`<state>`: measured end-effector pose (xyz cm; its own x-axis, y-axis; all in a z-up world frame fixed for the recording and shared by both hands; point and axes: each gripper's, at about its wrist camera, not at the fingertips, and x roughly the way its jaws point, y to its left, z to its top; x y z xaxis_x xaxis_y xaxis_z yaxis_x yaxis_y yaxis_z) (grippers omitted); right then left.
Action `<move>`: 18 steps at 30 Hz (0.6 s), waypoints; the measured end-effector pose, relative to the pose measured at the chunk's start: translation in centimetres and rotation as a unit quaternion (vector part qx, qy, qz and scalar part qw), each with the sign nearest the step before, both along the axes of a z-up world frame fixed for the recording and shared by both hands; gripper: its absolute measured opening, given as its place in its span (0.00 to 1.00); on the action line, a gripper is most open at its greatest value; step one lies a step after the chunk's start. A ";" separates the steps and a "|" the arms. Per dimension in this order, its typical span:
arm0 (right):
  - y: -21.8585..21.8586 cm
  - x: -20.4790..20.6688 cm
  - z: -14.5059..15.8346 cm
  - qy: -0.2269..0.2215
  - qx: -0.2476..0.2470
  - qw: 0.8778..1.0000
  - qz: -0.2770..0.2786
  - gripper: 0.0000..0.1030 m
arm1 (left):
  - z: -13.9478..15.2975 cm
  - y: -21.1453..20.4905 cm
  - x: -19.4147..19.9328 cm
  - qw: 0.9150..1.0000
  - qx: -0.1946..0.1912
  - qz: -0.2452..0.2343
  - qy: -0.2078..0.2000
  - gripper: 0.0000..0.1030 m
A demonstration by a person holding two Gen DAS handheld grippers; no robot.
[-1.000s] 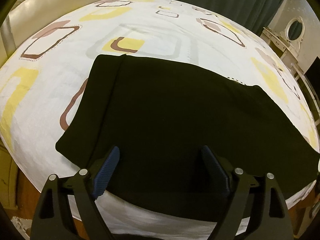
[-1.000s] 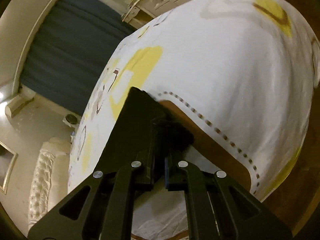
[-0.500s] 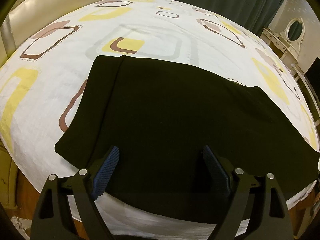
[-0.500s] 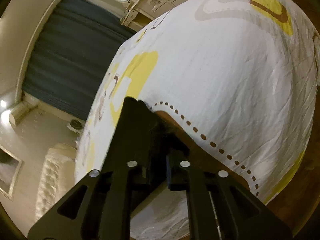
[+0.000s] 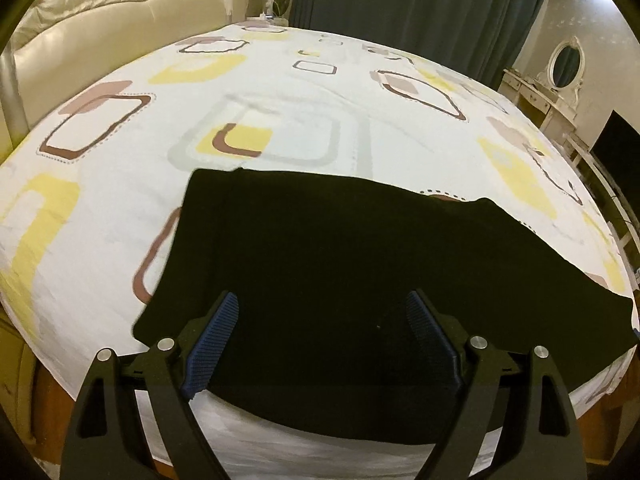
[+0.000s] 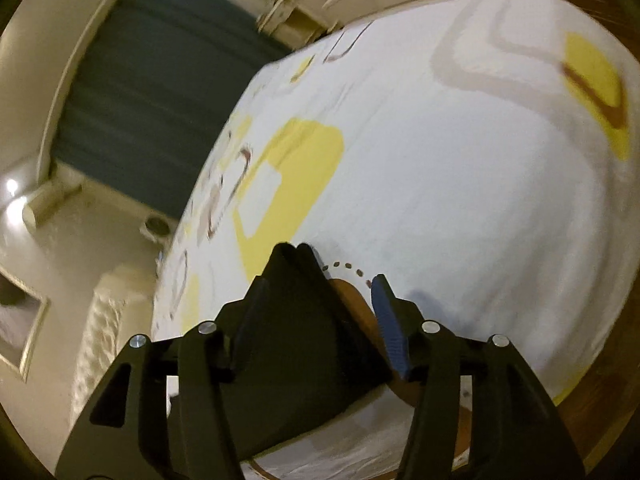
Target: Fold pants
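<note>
Black pants [image 5: 340, 272] lie spread flat across the near part of a bed with a white sheet printed in yellow and brown shapes [image 5: 300, 128]. My left gripper [image 5: 322, 320] hovers open over their near edge, nothing pinched between its blue pads [image 5: 212, 340]. In the right wrist view the narrow end of the pants [image 6: 296, 340] lies on the sheet between the fingers of my right gripper [image 6: 318, 282]. Its jaws are opening. The right blue pad [image 6: 388, 328] stands clear of the cloth, and the black cloth mostly hides the left pad.
A cream tufted headboard [image 5: 120, 12] stands at the far left and a dark curtain [image 5: 420, 12] behind the bed. A white dressing table with an oval mirror [image 5: 564, 60] and a dark screen [image 5: 616, 144] are at the right. The bed's wooden edge [image 5: 44, 396] runs below.
My right gripper was shut on the end of the pants; its jaws have now spread and it has drawn back a little. The left view has tilted up slightly; its gripper stays open.
</note>
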<state>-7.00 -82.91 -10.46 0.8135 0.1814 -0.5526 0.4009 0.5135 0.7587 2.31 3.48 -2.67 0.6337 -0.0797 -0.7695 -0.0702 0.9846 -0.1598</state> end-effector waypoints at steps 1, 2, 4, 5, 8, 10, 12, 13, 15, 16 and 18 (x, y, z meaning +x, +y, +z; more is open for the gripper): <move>0.1 0.5 -0.2 0.008 -0.003 1.000 0.007 0.52 | 0.1 0.2 0.0 1.000 0.001 0.000 0.000 0.82; 0.1 0.8 -0.6 0.016 -0.003 1.000 0.016 0.52 | 0.1 0.4 0.0 1.000 0.003 0.001 0.001 0.82; 0.8 2.4 -1.6 0.036 0.007 0.998 0.048 0.53 | 0.1 1.0 -0.1 1.000 0.006 0.005 0.003 0.82; 1.2 3.1 -1.9 0.050 0.000 0.997 0.062 0.55 | 0.0 1.4 -0.2 1.000 0.007 0.010 0.005 0.82; 2.2 3.6 -1.8 0.048 -0.001 0.995 0.090 0.62 | -0.2 2.4 -0.7 1.000 0.001 0.018 0.014 0.82; 3.2 4.1 -1.3 0.066 -0.034 0.991 0.110 0.53 | -0.2 3.0 -1.2 1.000 0.000 0.023 0.015 0.82; 4.4 4.5 -1.1 0.083 -0.048 0.985 0.141 0.21 | -0.2 3.5 -1.7 0.999 0.008 0.026 0.018 0.82; 5.0 4.7 -1.1 0.090 -0.045 0.982 0.158 0.21 | -0.2 3.6 -1.9 0.999 0.010 0.026 0.020 0.82; 6.3 5.0 -0.7 0.107 -0.077 0.977 0.169 0.20 | -0.3 3.9 -2.2 0.999 0.015 0.027 0.026 0.82; 6.6 5.0 -0.5 0.112 -0.078 0.977 0.163 0.19 | -0.4 4.0 -2.3 0.999 0.020 0.029 0.031 0.82; 6.8 4.7 0.0 0.119 -0.075 0.979 0.149 0.18 | -0.3 4.3 -2.5 0.999 0.020 0.034 0.033 0.82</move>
<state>-2.31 -76.07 -10.48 0.5818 0.2929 -0.7588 0.3724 0.7334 0.5687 -0.18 7.79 -3.00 0.5847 -0.0058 -0.8112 -0.1467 0.9827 -0.1128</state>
